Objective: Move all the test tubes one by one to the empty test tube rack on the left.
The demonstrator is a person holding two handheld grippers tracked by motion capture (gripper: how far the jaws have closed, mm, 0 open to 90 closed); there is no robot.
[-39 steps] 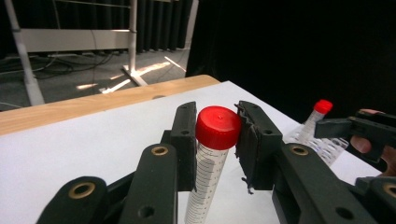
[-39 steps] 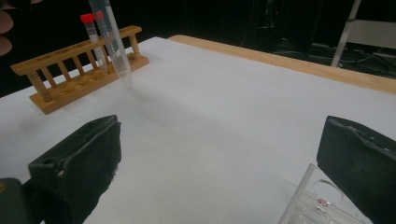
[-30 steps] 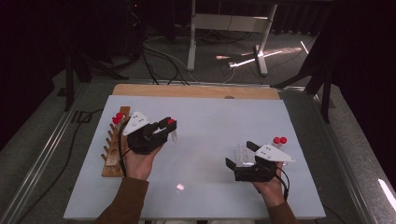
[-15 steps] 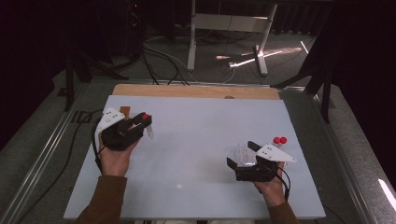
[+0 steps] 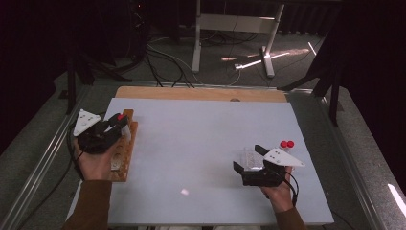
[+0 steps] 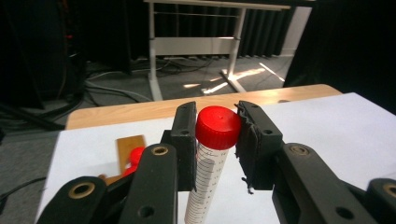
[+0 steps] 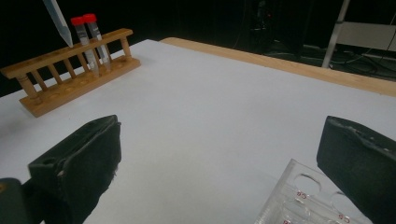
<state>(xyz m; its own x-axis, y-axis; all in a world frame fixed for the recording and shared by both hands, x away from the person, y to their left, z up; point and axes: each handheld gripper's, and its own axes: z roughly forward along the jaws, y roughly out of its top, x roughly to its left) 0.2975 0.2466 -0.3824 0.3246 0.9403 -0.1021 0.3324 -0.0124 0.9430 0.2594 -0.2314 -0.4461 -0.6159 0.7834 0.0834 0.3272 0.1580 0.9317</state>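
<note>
Dark curtains and a metal table frame are sitting behind the white table (image 5: 206, 143), and I am working over it from the near edge. Largest item in play is the wooden rack (image 5: 125, 148) at the table's left side; the right gripper view is showing it as two rails on pegs, with two red-capped tubes (image 7: 91, 39) standing in it.

Left gripper (image 6: 217, 135) is holding a plastic tube (image 6: 208, 177) over that rack, jaws clamped narrow on the red cap (image 6: 217, 127). I am judging the tube light, stiff and smooth-walled, so slippery; the ribbed cap is the better place to grip, and the tube is hanging upright from it.

Right gripper (image 5: 249, 160) is resting on the table near the right side, jaws standing wide with nothing between them, just beside a clear plastic tray (image 7: 308, 196) with round wells.

View notes: the left gripper view is giving me the printed scale on the tube and the pad contact on the cap. The high view is giving the tube's place over the rack. The right gripper view is catching the tube's pointed tip (image 7: 58, 21) hanging above the rack's top rail, not yet in a hole.
</note>
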